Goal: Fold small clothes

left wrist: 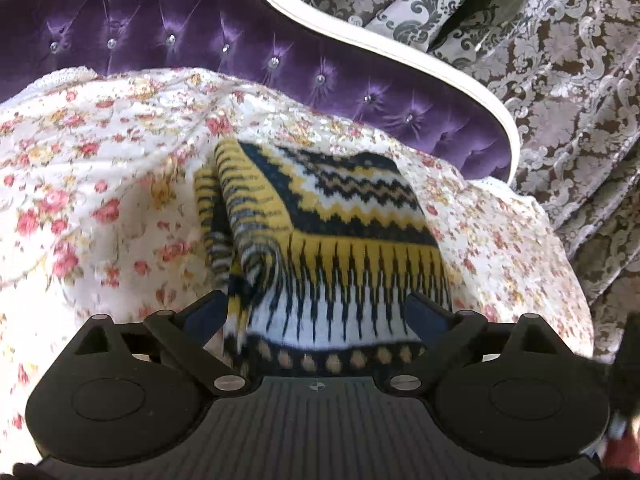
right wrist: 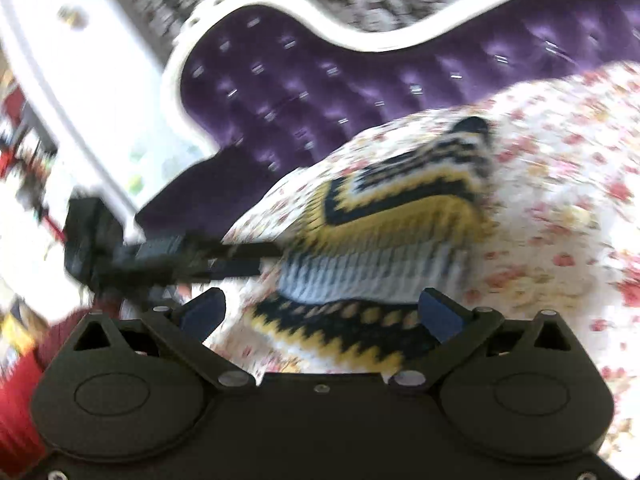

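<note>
Folded knit garment (left wrist: 320, 232) on floral bedspread (left wrist: 100, 184), purple headboard (left wrist: 180, 28) behind

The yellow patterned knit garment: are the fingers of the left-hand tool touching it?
Cannot tell. In the left wrist view the left gripper is open, fingers either side of the folded knit garment, but blur hides any gap or contact.

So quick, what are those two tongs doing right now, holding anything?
Left tongs: open, holding nothing; the folded knit garment lies between the fingers.
Right tongs: open, holding nothing.
</note>
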`<control>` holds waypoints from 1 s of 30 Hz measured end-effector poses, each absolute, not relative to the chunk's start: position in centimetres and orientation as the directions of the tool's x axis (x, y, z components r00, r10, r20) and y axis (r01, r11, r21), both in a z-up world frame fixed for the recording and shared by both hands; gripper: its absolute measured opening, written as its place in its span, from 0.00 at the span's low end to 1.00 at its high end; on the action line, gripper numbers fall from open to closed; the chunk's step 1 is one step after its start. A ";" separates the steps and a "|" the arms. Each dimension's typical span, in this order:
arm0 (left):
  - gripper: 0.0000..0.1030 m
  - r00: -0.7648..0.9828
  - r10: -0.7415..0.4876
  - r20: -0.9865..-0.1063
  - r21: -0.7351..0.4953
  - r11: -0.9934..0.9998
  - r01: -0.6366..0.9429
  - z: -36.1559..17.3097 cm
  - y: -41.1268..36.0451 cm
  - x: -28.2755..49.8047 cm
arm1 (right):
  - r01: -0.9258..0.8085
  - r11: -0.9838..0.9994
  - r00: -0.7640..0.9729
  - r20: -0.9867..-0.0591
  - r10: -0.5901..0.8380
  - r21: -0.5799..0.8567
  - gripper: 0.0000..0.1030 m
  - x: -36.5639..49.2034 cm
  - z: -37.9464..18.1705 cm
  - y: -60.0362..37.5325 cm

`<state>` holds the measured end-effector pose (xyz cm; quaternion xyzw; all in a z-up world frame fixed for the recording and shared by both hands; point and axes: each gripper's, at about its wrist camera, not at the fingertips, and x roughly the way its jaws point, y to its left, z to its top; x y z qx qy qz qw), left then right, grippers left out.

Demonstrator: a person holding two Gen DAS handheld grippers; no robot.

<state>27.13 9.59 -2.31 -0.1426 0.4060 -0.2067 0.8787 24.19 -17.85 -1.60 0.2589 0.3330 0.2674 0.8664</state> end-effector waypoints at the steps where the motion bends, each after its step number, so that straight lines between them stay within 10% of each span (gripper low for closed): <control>1: 0.94 0.582 -0.480 -0.656 -0.421 0.873 0.245 -2.5 9.6 26.9 | -0.265 0.715 0.640 -0.436 0.632 0.647 1.00 24.7 -1.7 -18.6; 23: 0.94 0.519 -0.531 -0.670 -0.499 0.840 0.216 -5.9 10.1 27.8 | -0.090 0.740 0.620 -0.544 0.565 0.667 0.99 37.4 -5.8 -20.7; 30: 0.95 0.511 -0.538 -0.671 -0.502 0.836 0.222 -6.4 10.0 27.9 | -0.146 0.855 0.611 -0.634 0.474 0.498 0.74 38.3 -6.4 -17.4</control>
